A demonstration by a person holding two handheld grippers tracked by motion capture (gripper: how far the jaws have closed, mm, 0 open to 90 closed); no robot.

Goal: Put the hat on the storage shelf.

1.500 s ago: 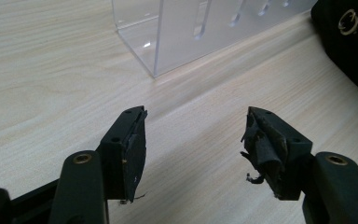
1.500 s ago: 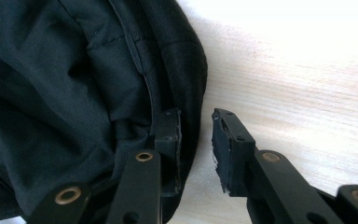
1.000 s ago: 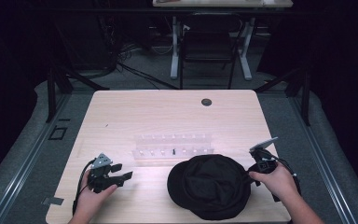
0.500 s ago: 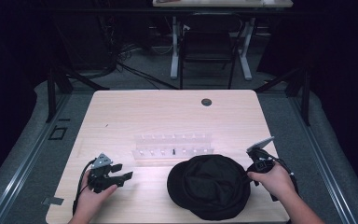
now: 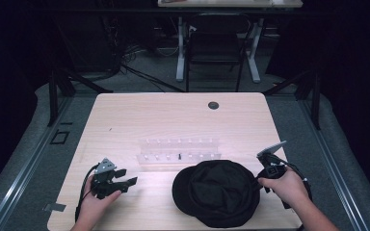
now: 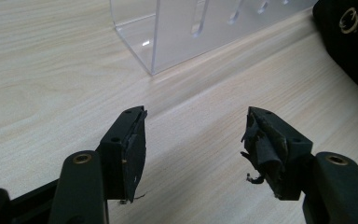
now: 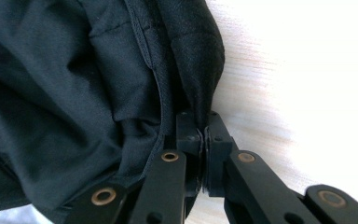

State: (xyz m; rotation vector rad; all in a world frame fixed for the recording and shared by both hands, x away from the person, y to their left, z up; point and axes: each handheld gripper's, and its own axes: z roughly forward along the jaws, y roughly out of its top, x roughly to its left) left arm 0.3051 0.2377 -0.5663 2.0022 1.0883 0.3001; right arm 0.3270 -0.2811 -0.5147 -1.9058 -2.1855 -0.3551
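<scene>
A black cap [image 5: 217, 191] lies on the wooden table [image 5: 173, 120] near the front edge, its brim to the left. My right gripper [image 5: 261, 177] is at the cap's right rim, and in the right gripper view its jaws are shut on the black fabric edge of the cap [image 7: 121, 93], pinched at my right gripper [image 7: 203, 130]. At the front left my left gripper [image 5: 127, 178] rests on the table, open and empty. The left gripper view has the left gripper [image 6: 193, 140] with worn pads above bare wood, and the cap [image 6: 354, 42] at the far right.
A clear acrylic rack [image 5: 179, 150] with small pegs stands at mid-table behind the cap; its corner [image 6: 168, 37] lies just ahead of the left gripper. A dark round grommet [image 5: 213, 105] sits toward the table's back. A chair [image 5: 214, 48] and table legs stand beyond.
The right gripper has shifted slightly left and down along the cap's right rim. The left gripper has stayed in place.
</scene>
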